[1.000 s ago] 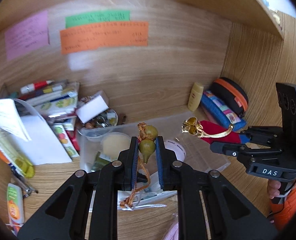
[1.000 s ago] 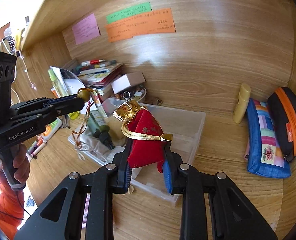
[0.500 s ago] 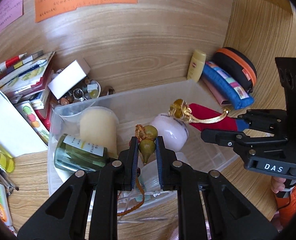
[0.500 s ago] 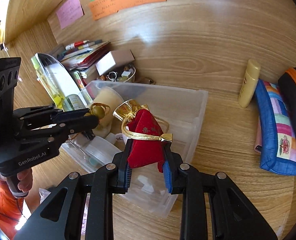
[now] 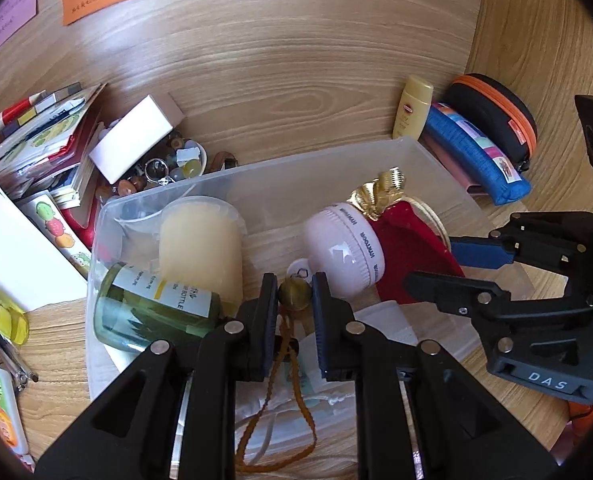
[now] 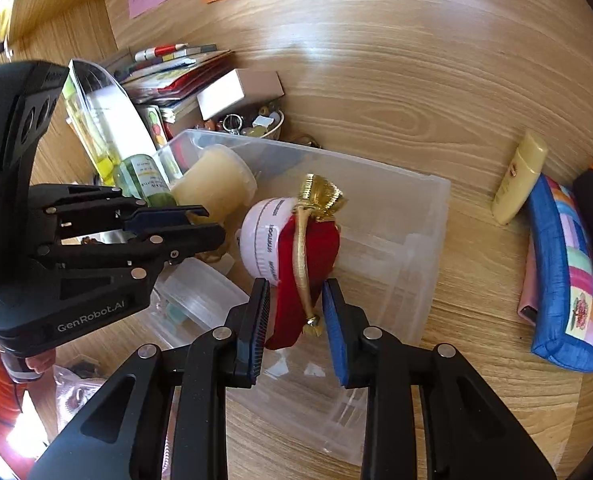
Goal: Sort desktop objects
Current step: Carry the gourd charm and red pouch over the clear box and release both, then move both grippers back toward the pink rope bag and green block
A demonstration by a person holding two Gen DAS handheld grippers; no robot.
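Right wrist: tool [image 6: 296, 312] newly parted, pouch [image 6: 308, 248] released.

The left gripper [image 5: 294, 294] points down and forward, its two fingers nearly together, pinching something small between the pads. The right gripper [image 6: 295, 312] sits close beside it on the right, angled the same way, its fingers spread apart.
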